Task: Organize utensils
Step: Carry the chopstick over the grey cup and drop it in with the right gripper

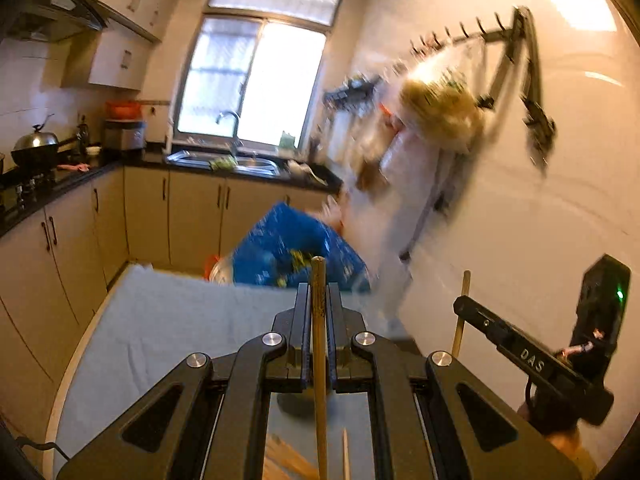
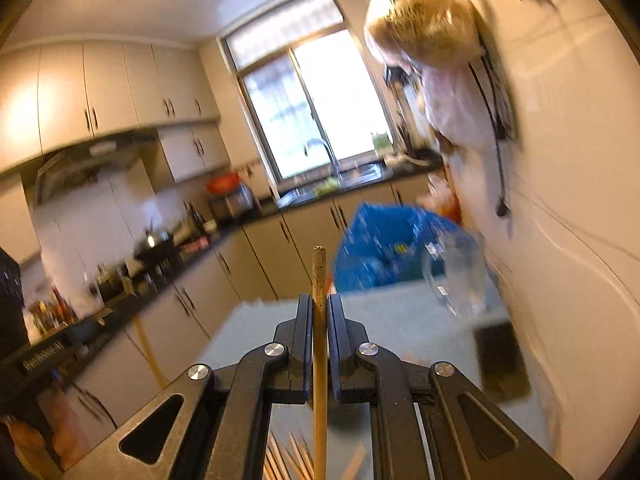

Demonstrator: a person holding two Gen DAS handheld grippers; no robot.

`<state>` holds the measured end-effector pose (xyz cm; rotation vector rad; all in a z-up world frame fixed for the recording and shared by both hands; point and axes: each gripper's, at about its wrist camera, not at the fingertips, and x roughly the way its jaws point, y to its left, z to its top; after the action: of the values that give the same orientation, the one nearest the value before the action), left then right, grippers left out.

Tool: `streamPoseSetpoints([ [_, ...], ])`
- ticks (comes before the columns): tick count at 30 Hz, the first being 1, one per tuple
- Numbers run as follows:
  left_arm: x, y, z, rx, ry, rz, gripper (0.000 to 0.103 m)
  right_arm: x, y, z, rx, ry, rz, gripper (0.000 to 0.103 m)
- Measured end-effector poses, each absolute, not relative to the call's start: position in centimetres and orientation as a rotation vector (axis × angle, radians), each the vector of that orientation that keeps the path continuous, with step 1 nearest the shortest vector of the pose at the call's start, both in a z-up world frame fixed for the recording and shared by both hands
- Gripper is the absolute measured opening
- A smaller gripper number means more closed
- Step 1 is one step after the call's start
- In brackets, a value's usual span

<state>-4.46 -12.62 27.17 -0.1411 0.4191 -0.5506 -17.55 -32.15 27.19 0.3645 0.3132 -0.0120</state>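
My left gripper [image 1: 319,292] is shut on a wooden chopstick [image 1: 319,276] that stands upright between its jaws, lifted above the table with the grey cloth [image 1: 160,320]. My right gripper [image 2: 320,304] is shut on another wooden chopstick [image 2: 319,268], also upright and lifted. The right gripper shows at the right of the left wrist view [image 1: 464,308] with its chopstick [image 1: 462,312]. Several loose chopsticks [image 2: 288,456] lie on the table below both grippers; they also show in the left wrist view [image 1: 288,460]. A clear glass cup [image 2: 456,276] stands at the table's far right.
A blue bag [image 1: 296,252] sits beyond the table's far edge. A dark flat object [image 2: 502,360] lies on the table near the white wall [image 1: 540,220]. Bags hang from a hook rack [image 1: 472,36] on that wall. Kitchen counters [image 1: 60,184] run along the left and back.
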Motion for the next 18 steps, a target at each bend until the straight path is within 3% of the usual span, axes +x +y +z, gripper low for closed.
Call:
streamPoseSetpoints([
  [8,2.7,-16.2,28.0,-0.168,0.328,-0.456,0.006,-9.8,-31.4,28.7,0.349,0.193,-0.075,0.007],
  [18,10.2,-20.4,22.2,-0.122,0.451,-0.455,0.006,-2.5,-32.0,22.9,0.306,0.27,-0.143,0.008],
])
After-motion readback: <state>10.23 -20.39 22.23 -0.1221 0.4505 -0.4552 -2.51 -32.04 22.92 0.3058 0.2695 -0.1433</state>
